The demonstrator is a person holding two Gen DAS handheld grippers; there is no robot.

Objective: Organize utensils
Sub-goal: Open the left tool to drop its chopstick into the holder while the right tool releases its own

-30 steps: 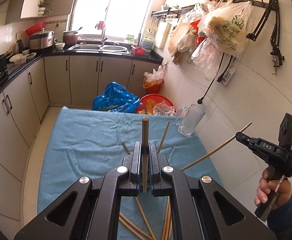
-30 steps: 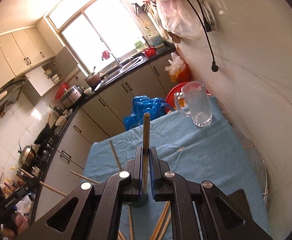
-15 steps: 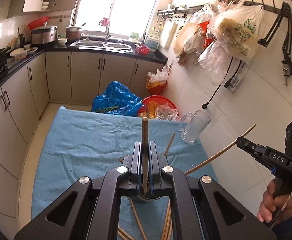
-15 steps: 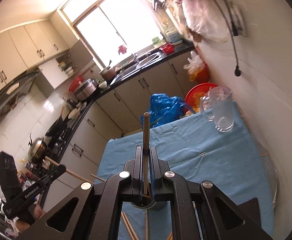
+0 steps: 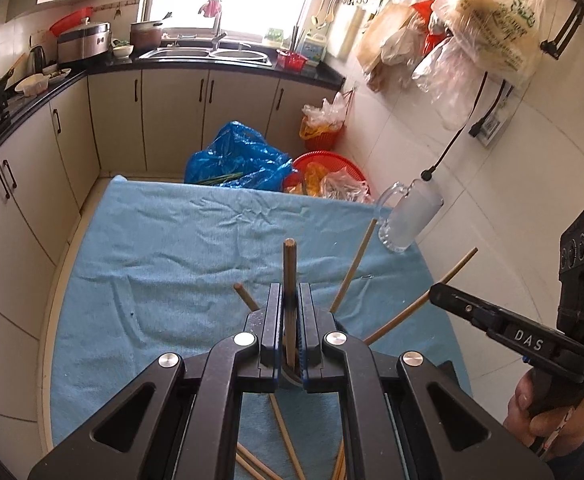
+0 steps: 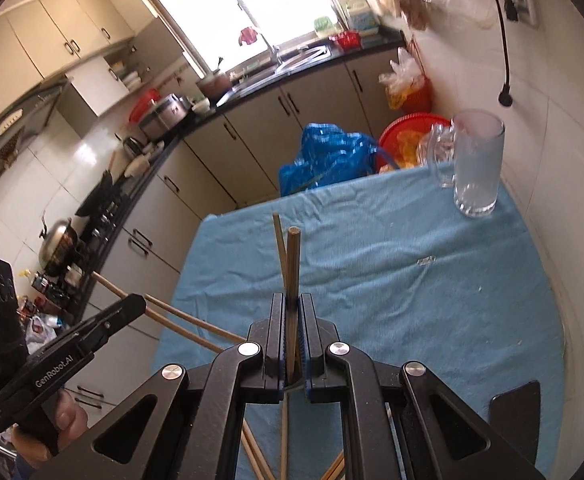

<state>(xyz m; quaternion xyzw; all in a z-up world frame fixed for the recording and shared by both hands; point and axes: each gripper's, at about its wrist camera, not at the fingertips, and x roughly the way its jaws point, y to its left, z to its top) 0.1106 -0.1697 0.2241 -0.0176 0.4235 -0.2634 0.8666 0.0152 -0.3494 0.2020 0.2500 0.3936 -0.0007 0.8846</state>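
My left gripper (image 5: 291, 300) is shut on a wooden chopstick (image 5: 290, 272) that stands upright between its jaws over a round holder rim (image 5: 288, 378) just below. My right gripper (image 6: 291, 308) is shut on another wooden chopstick (image 6: 292, 264), also over a holder rim. The right gripper also shows in the left wrist view (image 5: 436, 294) with its chopstick (image 5: 452, 270) slanting. The left gripper shows in the right wrist view (image 6: 142, 304). Other chopsticks (image 5: 352, 262) lean out beside the jaws, and several loose ones (image 5: 288, 440) lie on the blue cloth.
A blue cloth (image 5: 172, 248) covers the table. A glass mug (image 6: 476, 164) stands at its far right corner by the tiled wall. A blue bag (image 5: 236, 160) and red basket (image 5: 324, 168) sit on the floor beyond. Kitchen cabinets run along the left.
Both grippers have come down and closer together with their chopsticks held. Leaning chopsticks and a holder rim now show right under the jaws.
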